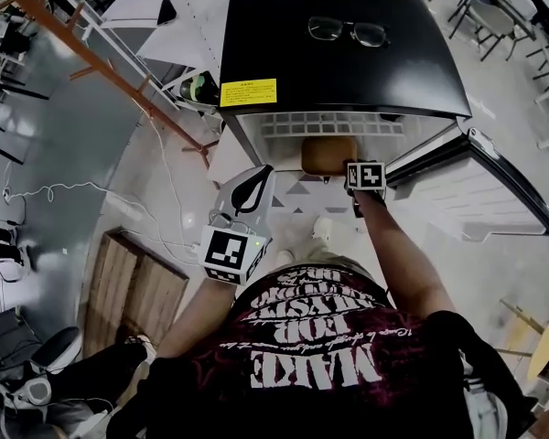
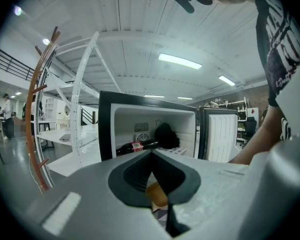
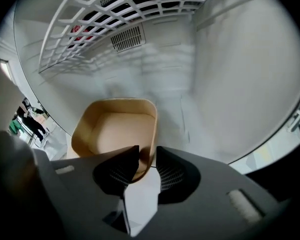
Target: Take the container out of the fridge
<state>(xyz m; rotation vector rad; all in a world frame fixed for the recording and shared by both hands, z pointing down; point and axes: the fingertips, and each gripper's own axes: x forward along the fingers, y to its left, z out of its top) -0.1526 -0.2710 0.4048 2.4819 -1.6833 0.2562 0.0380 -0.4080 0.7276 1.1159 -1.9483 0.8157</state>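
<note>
The right gripper (image 3: 147, 150) points steeply down into the fridge (image 1: 284, 44), its jaws a little apart and astride the near right wall of the container (image 3: 115, 129), one jaw inside and one outside; the pads do not look clamped on it. The container is a tan, open-topped tub with rounded corners, empty, sitting on the white floor of the lower compartment near the front edge, under the white wire shelf (image 3: 115, 14). The left gripper (image 2: 151, 153) hangs back near the person's waist, aimed about level at the fridge, its jaw tips together and holding nothing. On the shelf lies a dark bottle (image 2: 137, 146) with a red label, next to a black thing I cannot make out. The door (image 1: 476, 186) stands swung open to the right. The fridge is a small black box with a white inside; on its top lie glasses (image 1: 348, 32), and a yellow label (image 1: 248, 91) sits at the front left edge. Around it is a glossy grey floor (image 1: 91, 163) with a white cable (image 1: 55, 190) trailing across it and a wooden pallet (image 1: 133, 286) to the person's left. White racks (image 2: 85, 99) stand left of the fridge, and strip lights (image 2: 180, 61) run along the white ceiling.
</note>
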